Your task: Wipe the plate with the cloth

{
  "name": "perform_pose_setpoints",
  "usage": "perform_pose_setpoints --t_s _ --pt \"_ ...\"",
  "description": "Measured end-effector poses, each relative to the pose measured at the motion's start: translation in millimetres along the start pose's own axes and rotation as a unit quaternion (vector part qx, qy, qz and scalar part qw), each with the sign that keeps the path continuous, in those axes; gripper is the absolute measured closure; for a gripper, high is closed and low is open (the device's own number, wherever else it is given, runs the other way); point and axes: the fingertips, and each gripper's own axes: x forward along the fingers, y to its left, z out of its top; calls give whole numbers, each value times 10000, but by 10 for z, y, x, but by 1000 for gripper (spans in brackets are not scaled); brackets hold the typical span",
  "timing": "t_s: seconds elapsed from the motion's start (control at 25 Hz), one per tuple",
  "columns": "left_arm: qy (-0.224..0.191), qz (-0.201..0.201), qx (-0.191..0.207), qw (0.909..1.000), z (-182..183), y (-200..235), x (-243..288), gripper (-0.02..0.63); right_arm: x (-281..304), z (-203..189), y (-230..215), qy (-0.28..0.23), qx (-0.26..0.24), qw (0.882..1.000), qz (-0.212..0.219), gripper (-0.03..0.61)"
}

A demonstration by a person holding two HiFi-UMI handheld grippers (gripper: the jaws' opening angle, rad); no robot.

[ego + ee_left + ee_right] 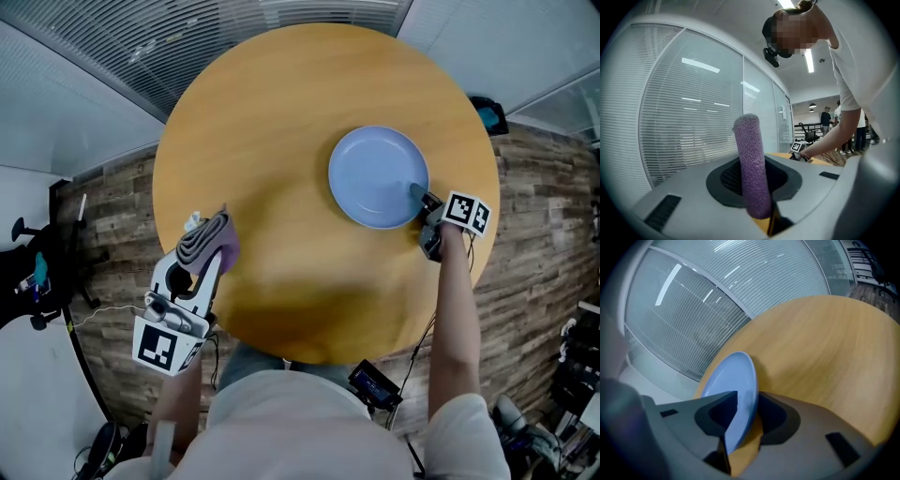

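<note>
A light blue plate [375, 173] lies flat on the round wooden table [281, 141], right of its middle. My right gripper [419, 197] is at the plate's near right rim. In the right gripper view the plate's [733, 385] rim sits between the jaws of that gripper [743, 413], with a gap on one side, so the jaws are open. My left gripper [214, 234] hovers over the table's left edge, shut on a folded purple-grey cloth [202, 239]. In the left gripper view the cloth [752, 164] stands up between the jaws.
The table stands on wood-plank floor [103, 216] beside glass walls with blinds. An office chair [33, 272] is at the far left and a black device [375, 384] lies on the floor by the person's feet. People stand in the distance [827, 119].
</note>
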Motion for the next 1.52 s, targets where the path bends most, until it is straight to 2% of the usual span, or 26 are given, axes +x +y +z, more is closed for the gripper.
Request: perform_pose_setpoints --t_s 0.12,0.2,0.48,0.76,1.04,1.52 --pt "6 -38 -11 10000 -21 6 10 534 51 -57 -13 265 -47 9996 -73 494" --pt "-2 -56 -8 10000 -17 -12 10 534 57 -80 -12 365 -66 9993 -95 518" --pt "10 -63 -37 10000 -26 -14 9 534 95 -56 29 336 -155 9993 -45 541" --pt "21 -51 -51 10000 -11 -30 8 534 35 -71 126 75 -214 9997 34 546" --pt "-114 -116 -48 9999 45 -80 -58 534 -142 -227 430 70 -761 9970 75 546" --pt "-326 -255 21 9991 216 -152 -145 534 -546 -324 979 -288 -947 9941 437 546"
